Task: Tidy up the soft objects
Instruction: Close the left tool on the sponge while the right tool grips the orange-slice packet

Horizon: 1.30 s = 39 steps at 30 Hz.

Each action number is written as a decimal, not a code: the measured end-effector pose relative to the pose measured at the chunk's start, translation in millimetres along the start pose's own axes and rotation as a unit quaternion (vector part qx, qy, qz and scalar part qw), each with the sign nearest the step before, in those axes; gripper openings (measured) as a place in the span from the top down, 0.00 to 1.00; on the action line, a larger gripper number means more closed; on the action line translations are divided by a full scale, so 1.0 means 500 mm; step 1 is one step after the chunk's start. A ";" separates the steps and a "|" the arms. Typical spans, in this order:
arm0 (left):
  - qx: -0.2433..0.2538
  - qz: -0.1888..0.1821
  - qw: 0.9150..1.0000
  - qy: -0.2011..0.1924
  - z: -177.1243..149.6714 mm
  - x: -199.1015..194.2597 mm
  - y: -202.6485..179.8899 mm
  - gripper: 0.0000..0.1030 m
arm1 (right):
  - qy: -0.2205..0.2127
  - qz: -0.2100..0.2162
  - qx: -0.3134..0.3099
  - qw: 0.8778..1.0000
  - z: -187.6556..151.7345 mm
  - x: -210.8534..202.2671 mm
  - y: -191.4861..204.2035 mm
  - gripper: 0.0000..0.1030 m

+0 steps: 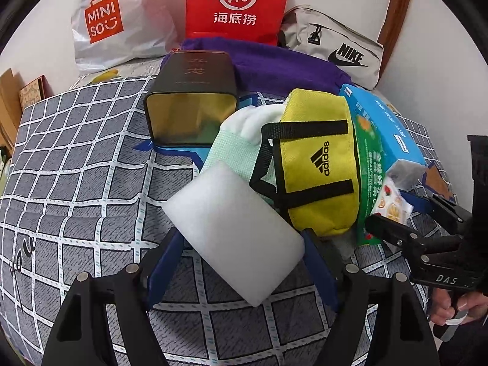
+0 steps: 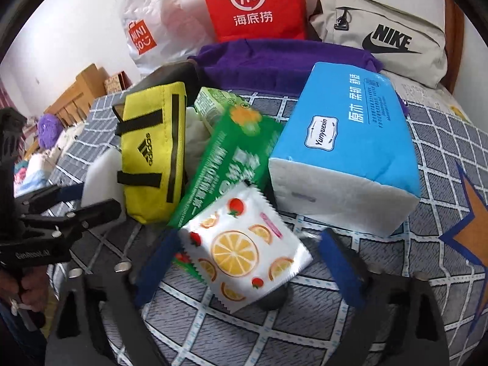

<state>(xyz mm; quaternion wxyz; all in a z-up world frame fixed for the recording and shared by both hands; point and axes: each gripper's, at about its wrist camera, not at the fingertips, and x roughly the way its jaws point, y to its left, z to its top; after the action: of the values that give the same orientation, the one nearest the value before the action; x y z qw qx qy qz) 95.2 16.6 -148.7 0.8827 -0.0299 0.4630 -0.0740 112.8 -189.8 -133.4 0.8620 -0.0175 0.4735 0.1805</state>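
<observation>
Widest of all is the bed [image 1: 91, 167], its grey sheet checked in white, and everything sits on it. Along the wall at the back stand a red paper bag [image 1: 238, 3] with "Hi" in a circle over Chinese characters, a white plastic bag [image 1: 116, 21] printed MINISO, and a beige bag [image 1: 335, 45] reading NIKE. A purple cloth [image 1: 274, 67] lies in front of them.

Next comes the blue tissue pack [image 2: 344, 140], labelled Yunyuexin, tilted against the pile. A dark tin [image 1: 192, 97] lies on its side with its gold inside showing. A yellow adidas pouch [image 1: 317, 164] with black straps is wedged between a mint-and-white cloth [image 1: 238, 140] and a green carton [image 2: 231, 158].

The left gripper [image 1: 242, 235] has its blue fingers clamped on a white foam block [image 1: 235, 231], which rests against the cloth and the pouch. The right gripper [image 2: 248, 238] is spread wide around a fruit-print sachet [image 2: 241, 247] that lies on the carton's end. The left finger is at its edge and the right one is clear of it.
</observation>
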 end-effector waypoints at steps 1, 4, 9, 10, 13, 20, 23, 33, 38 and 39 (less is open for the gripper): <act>-0.001 -0.002 1.000 0.001 0.001 0.000 0.002 0.25 | 0.000 0.001 -0.006 1.000 -0.001 -0.002 0.000 0.31; -0.003 -0.004 1.000 0.001 0.003 0.002 0.004 0.25 | 0.000 0.001 -0.007 1.000 -0.005 -0.016 -0.004 0.49; -0.005 -0.008 1.000 -0.002 0.002 -0.001 0.006 0.26 | -0.001 0.015 0.011 1.000 -0.010 -0.036 -0.027 0.68; -0.005 -0.008 1.000 -0.002 0.002 -0.001 0.006 0.26 | -0.003 0.017 0.014 1.000 -0.011 -0.041 -0.029 0.72; -0.007 -0.007 1.000 -0.001 0.001 -0.003 0.006 0.26 | -0.004 0.033 0.010 0.999 -0.015 -0.059 -0.024 0.81; -0.011 -0.010 1.000 -0.004 0.002 -0.009 0.006 0.26 | -0.002 0.068 0.002 0.998 -0.028 -0.090 -0.002 0.84; -0.014 -0.013 1.000 -0.006 0.000 -0.013 0.008 0.26 | -0.001 0.066 -0.007 0.998 -0.032 -0.091 0.012 0.84; -0.014 -0.017 0.999 -0.028 0.005 -0.037 0.020 0.29 | -0.008 0.072 -0.015 0.997 -0.019 -0.098 0.031 0.95; -0.012 -0.015 0.999 -0.040 0.021 -0.062 0.024 0.30 | -0.023 0.068 -0.013 0.997 0.002 -0.128 0.025 0.96; -0.011 -0.014 0.999 -0.042 0.025 -0.068 0.025 0.30 | -0.026 0.068 -0.012 0.997 0.006 -0.135 0.024 0.96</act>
<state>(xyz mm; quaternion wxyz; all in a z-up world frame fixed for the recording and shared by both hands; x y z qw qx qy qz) 87.8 34.2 -115.6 0.9000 -0.0487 0.4257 -0.0798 78.7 -197.9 -74.7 0.8596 0.0087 0.4486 0.2445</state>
